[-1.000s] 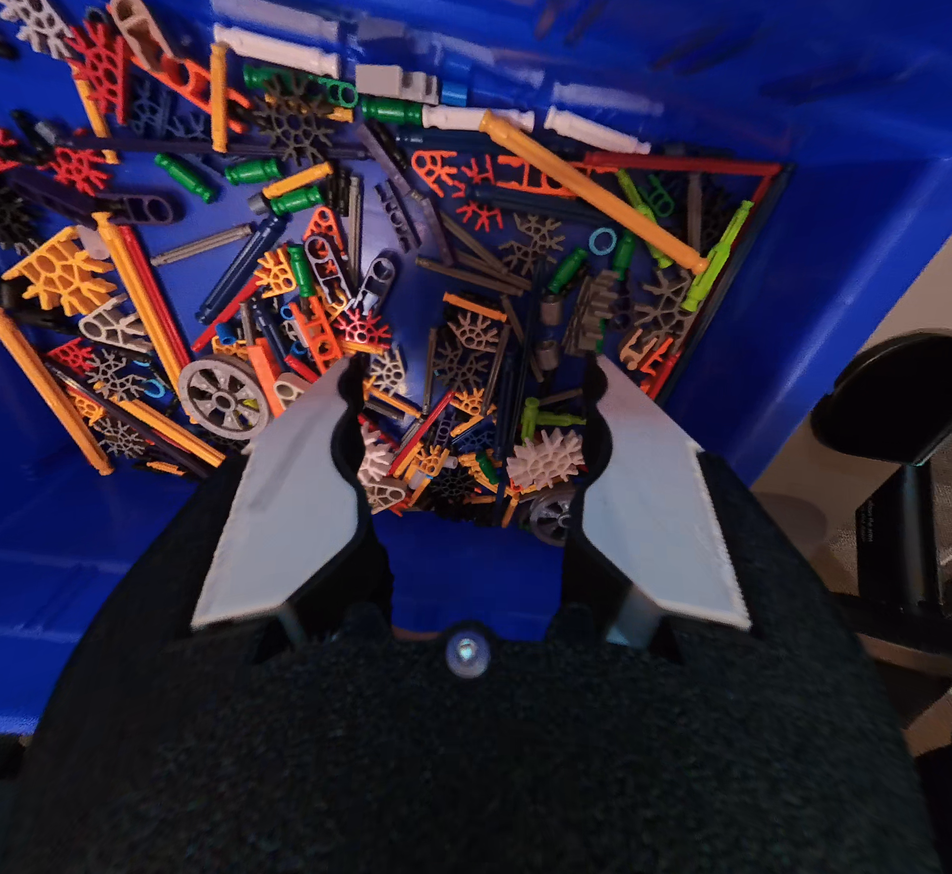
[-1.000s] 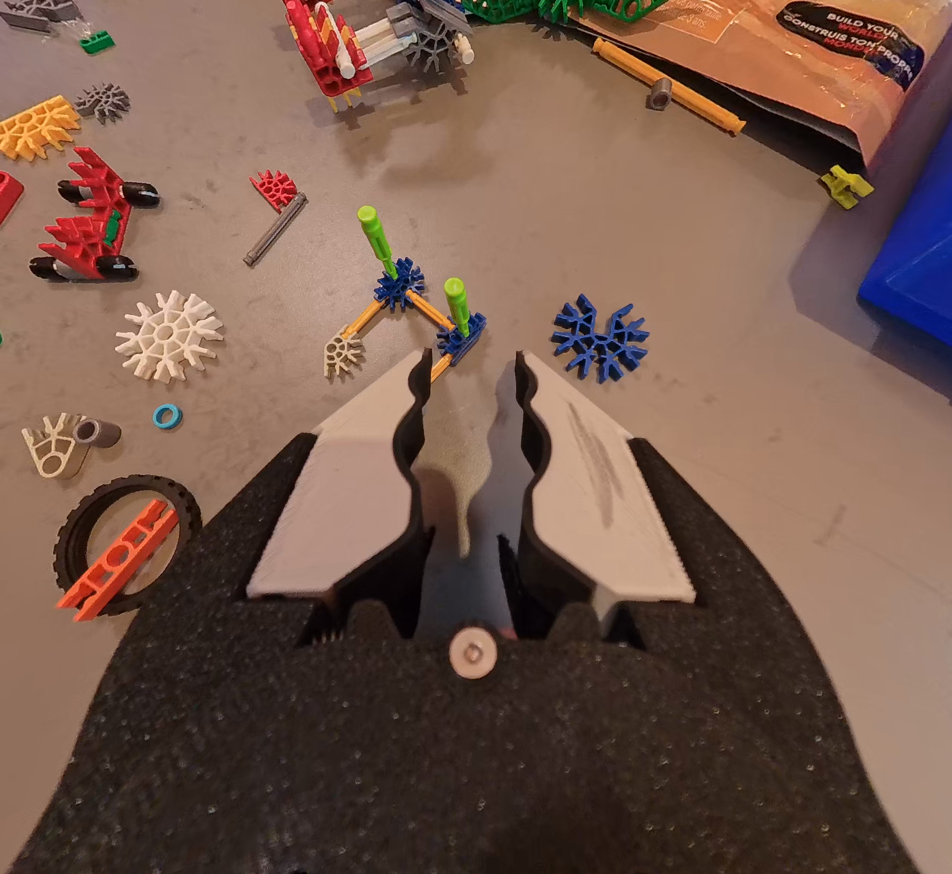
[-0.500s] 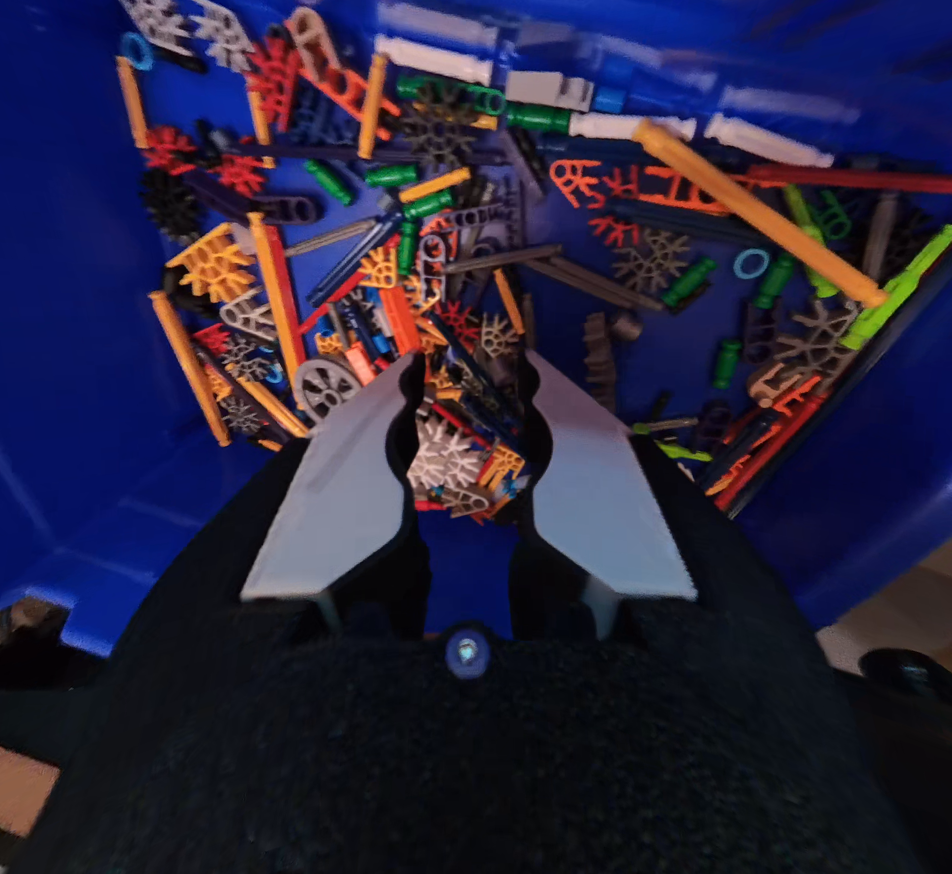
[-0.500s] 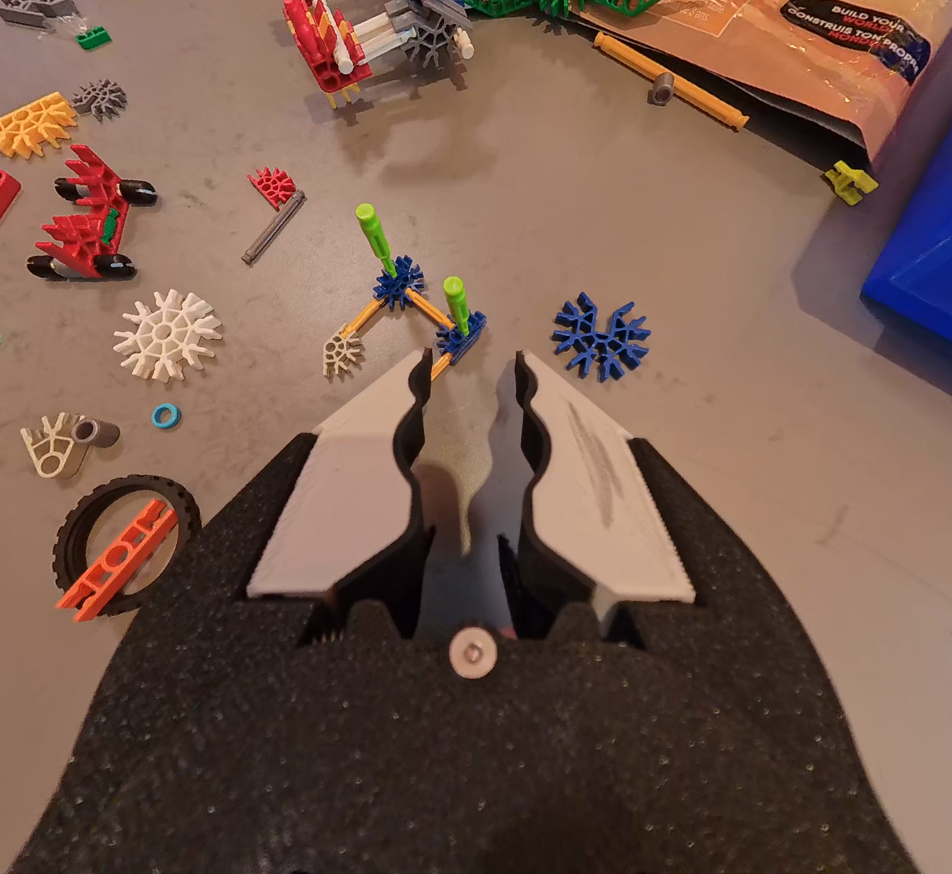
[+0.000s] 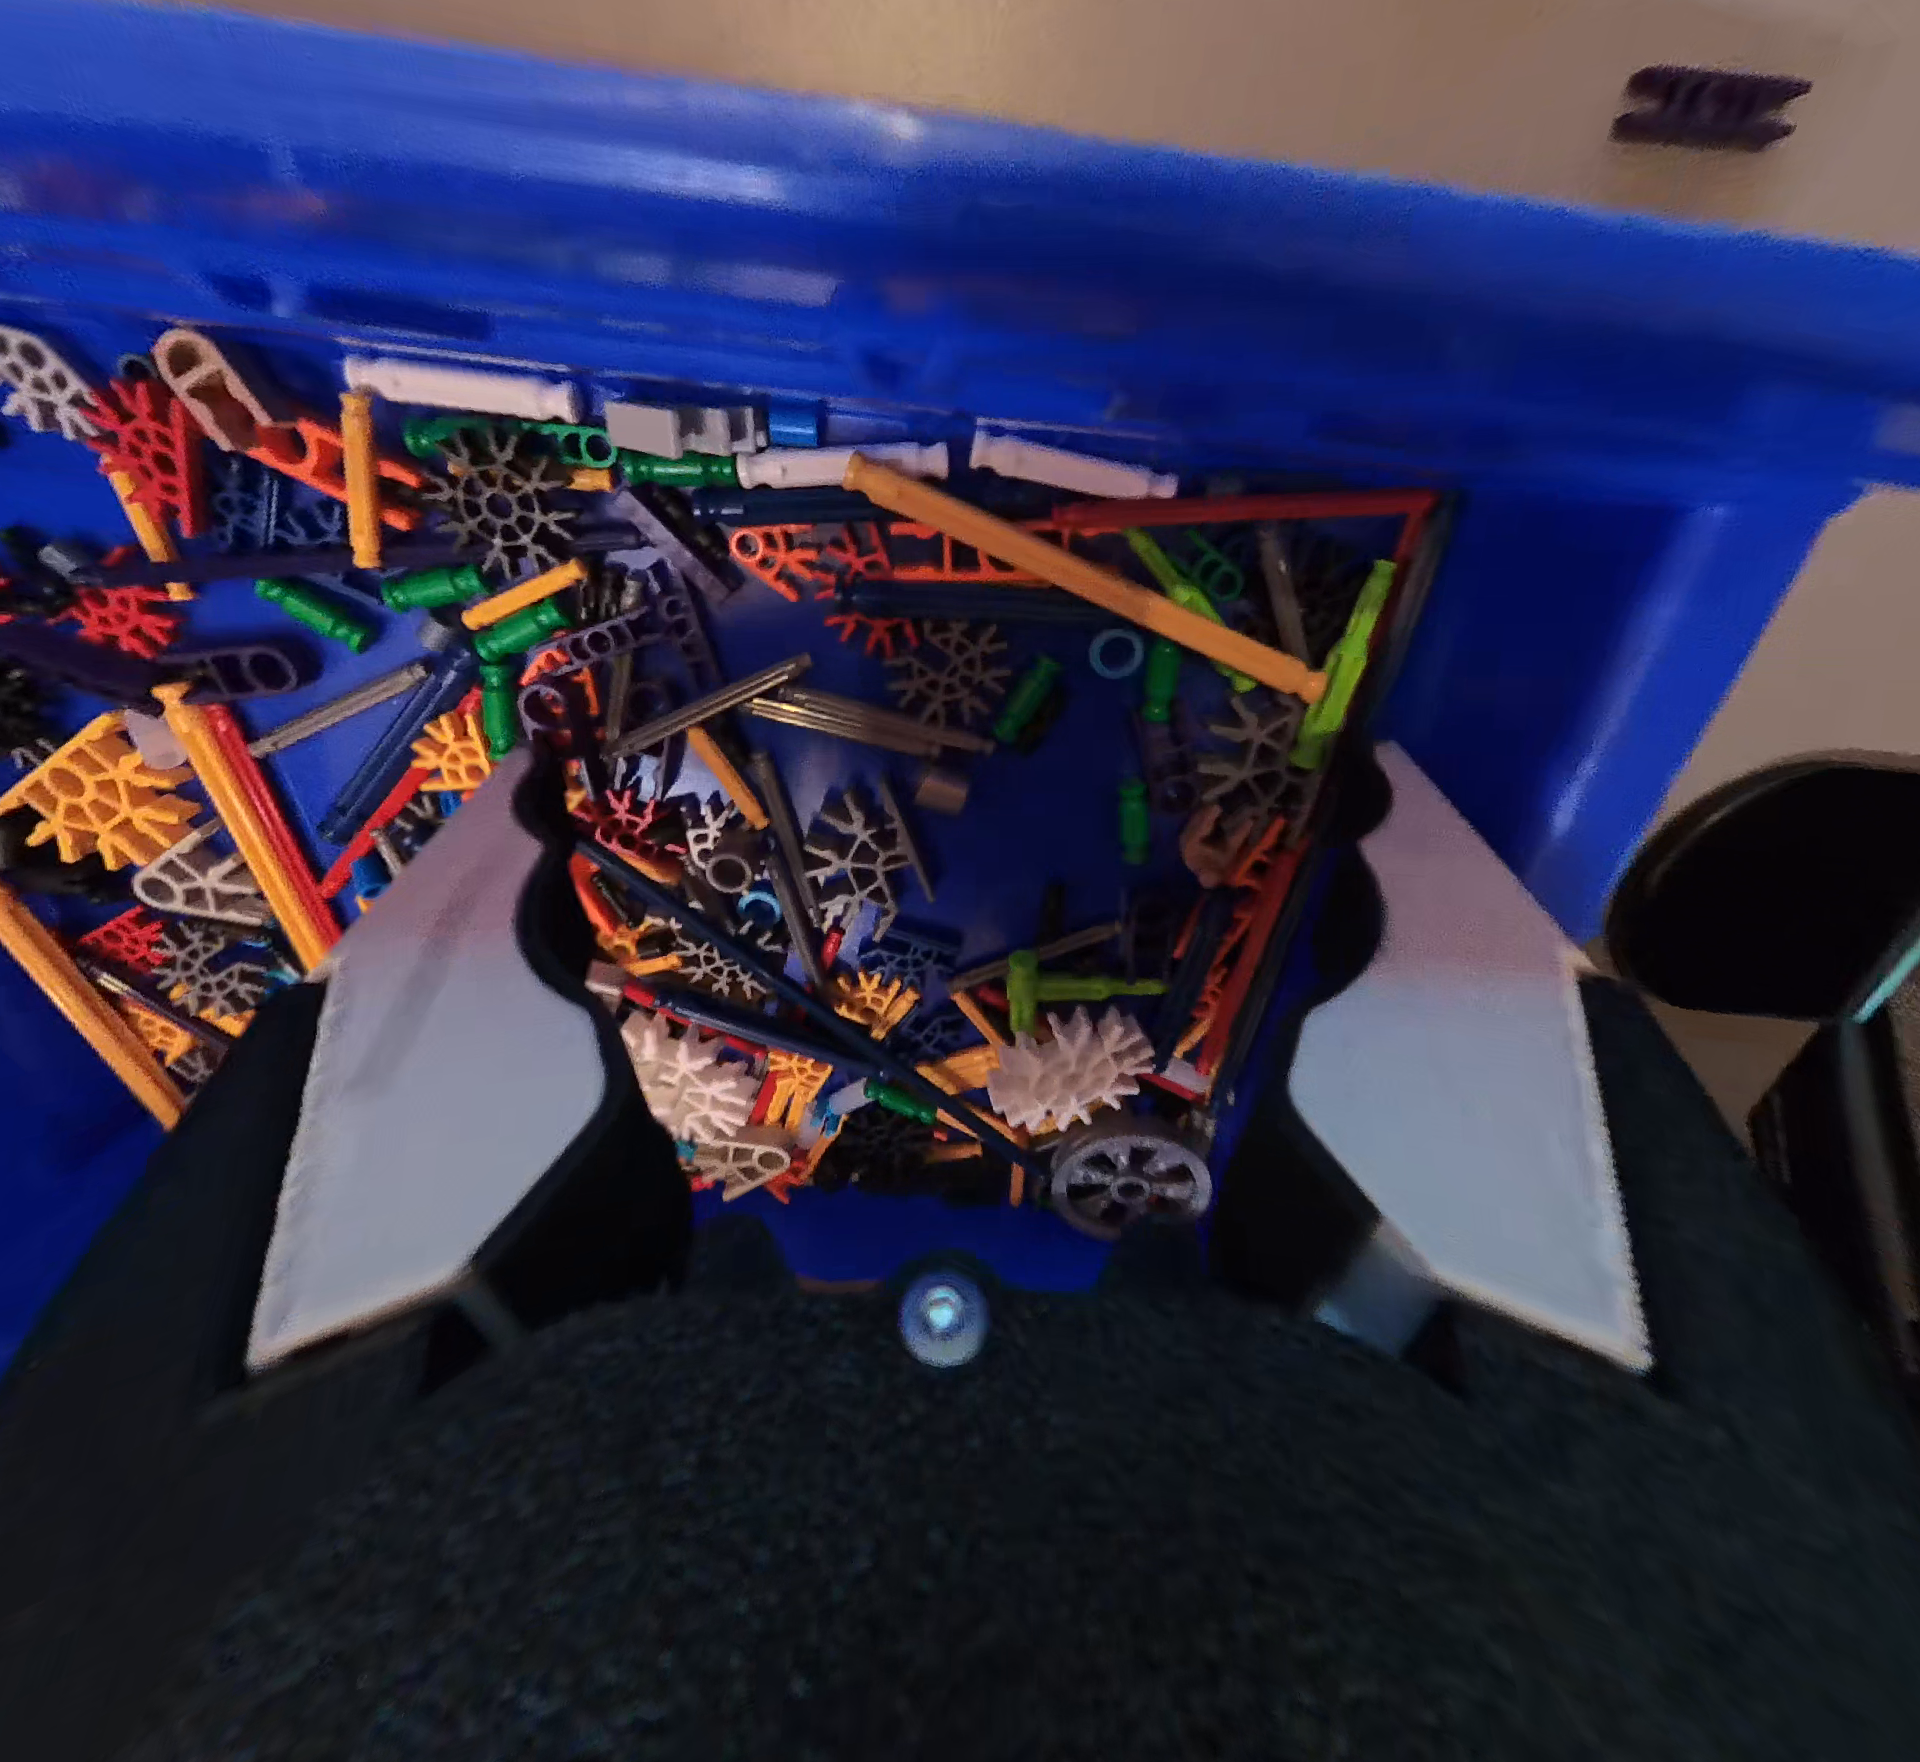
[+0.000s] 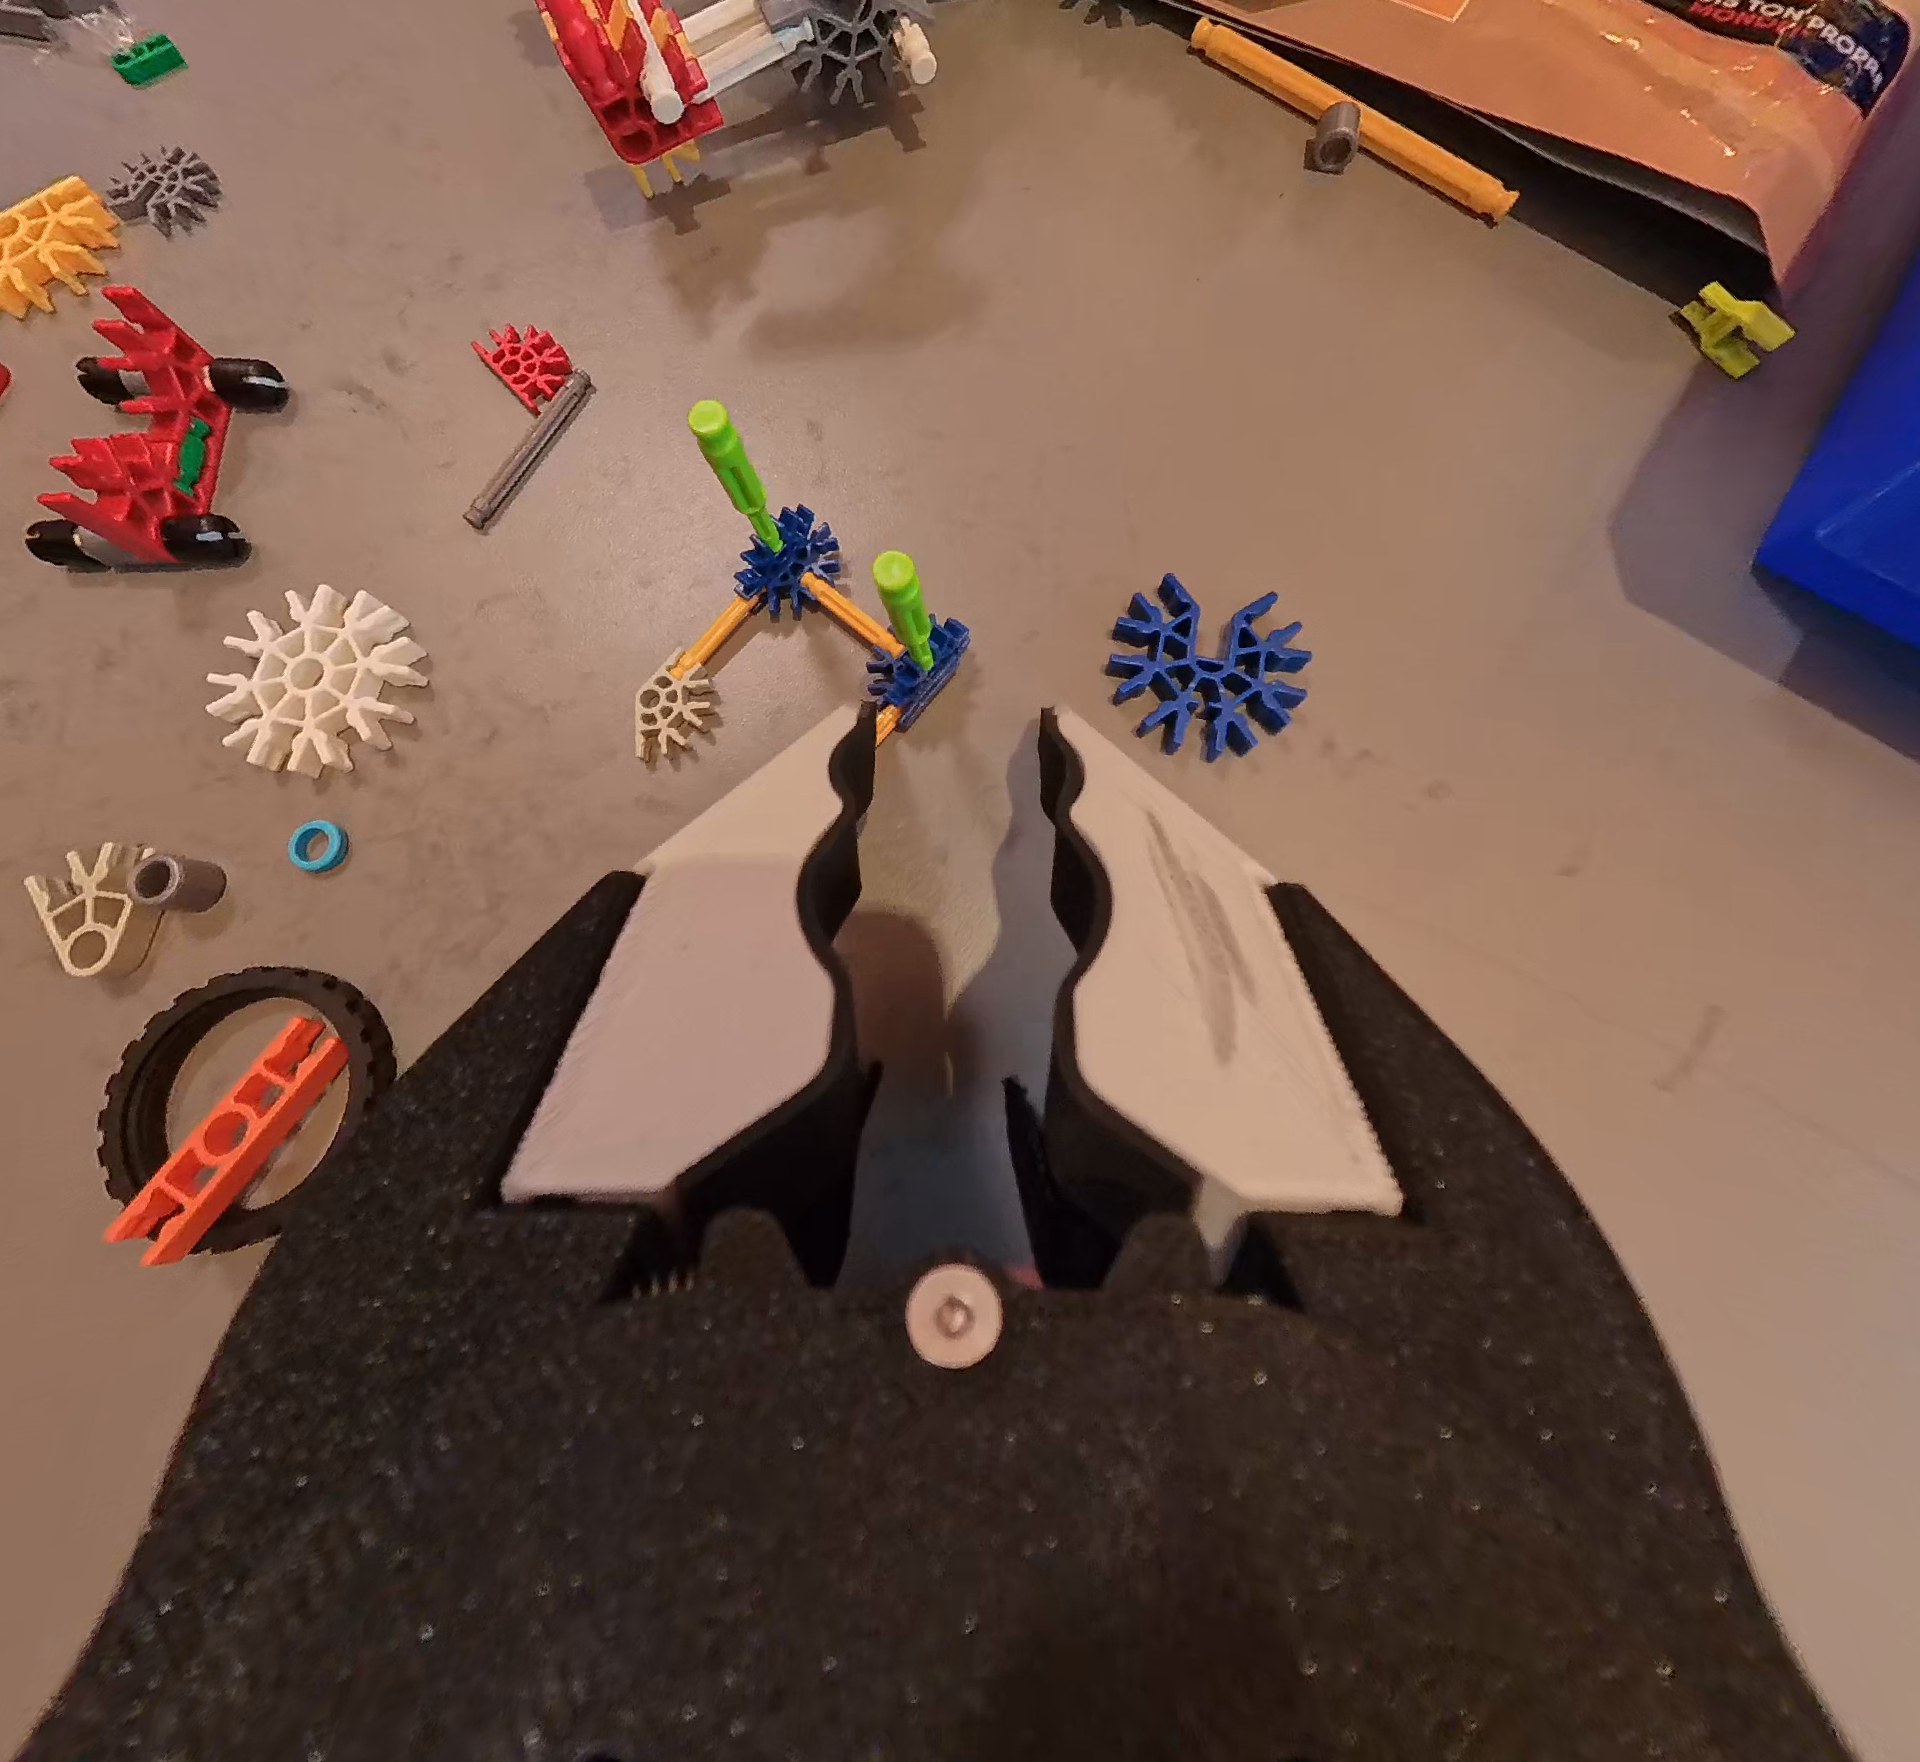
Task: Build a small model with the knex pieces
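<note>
Blue bin of rods under left gripper, both grippers' jaws empty, apart.

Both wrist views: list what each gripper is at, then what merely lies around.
At the grippers:
left gripper, open, above the blue bin of loose building pieces
right gripper, open, empty, tips beside the rod-and-connector assembly

Lying about:
blue connector, white connector, black tyre, printed bag
</note>
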`<state>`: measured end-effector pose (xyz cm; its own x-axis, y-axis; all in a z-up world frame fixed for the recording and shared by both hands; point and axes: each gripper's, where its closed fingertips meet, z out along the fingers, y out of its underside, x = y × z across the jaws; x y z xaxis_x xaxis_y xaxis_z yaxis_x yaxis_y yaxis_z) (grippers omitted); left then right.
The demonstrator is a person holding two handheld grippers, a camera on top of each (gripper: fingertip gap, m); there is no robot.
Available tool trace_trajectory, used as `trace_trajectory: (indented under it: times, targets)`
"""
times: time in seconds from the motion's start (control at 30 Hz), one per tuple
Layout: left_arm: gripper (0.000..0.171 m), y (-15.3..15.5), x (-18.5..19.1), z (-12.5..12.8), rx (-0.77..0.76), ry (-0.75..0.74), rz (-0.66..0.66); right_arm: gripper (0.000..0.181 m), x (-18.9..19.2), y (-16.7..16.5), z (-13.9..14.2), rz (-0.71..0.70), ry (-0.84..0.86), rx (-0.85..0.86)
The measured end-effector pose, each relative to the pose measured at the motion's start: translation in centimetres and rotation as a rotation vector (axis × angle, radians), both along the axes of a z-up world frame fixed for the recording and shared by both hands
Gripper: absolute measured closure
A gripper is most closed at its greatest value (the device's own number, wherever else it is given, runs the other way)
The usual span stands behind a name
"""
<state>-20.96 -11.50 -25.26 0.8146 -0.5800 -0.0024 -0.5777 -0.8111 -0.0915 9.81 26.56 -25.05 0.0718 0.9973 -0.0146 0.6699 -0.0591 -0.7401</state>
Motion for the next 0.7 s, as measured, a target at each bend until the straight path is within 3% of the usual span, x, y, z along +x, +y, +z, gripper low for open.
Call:
trace_trajectory:
  times: [0.1, 0.23, 0.27, 0.33, 0.53, 0.7]
  targets:
    - [0.019, 0.7, -0.5, -0.4, 0.039, 0.011, 0.010, 0.150, 0.0, 0.1, 0.0, -0.003, -0.001, -0.004]
    - [0.016, 1.5, -1.2, -0.1, 0.095, 0.033, 0.013, 0.150, 0.0, 0.1, 0.0, -0.005, -0.002, -0.009]
    - [0.018, 1.8, -1.5, 0.0, 0.111, 0.041, 0.019, 0.151, 0.0, 0.1, 0.0, -0.006, -0.002, -0.012]
    - [0.043, 2.6, -2.6, 0.7, 0.165, 0.077, 0.035, 0.151, 0.0, 0.1, 0.0, -0.007, -0.002, -0.016]
    - [0.048, 3.9, -5.6, 3.0, 0.274, 0.139, 0.107, 0.151, 0.0, 0.2, 0.0, -0.008, -0.002, -0.021]
    - [0.049, 3.1, -7.0, 4.3, 0.282, 0.166, 0.123, 0.151, 0.0, 0.2, 0.0, -0.008, -0.001, -0.028]
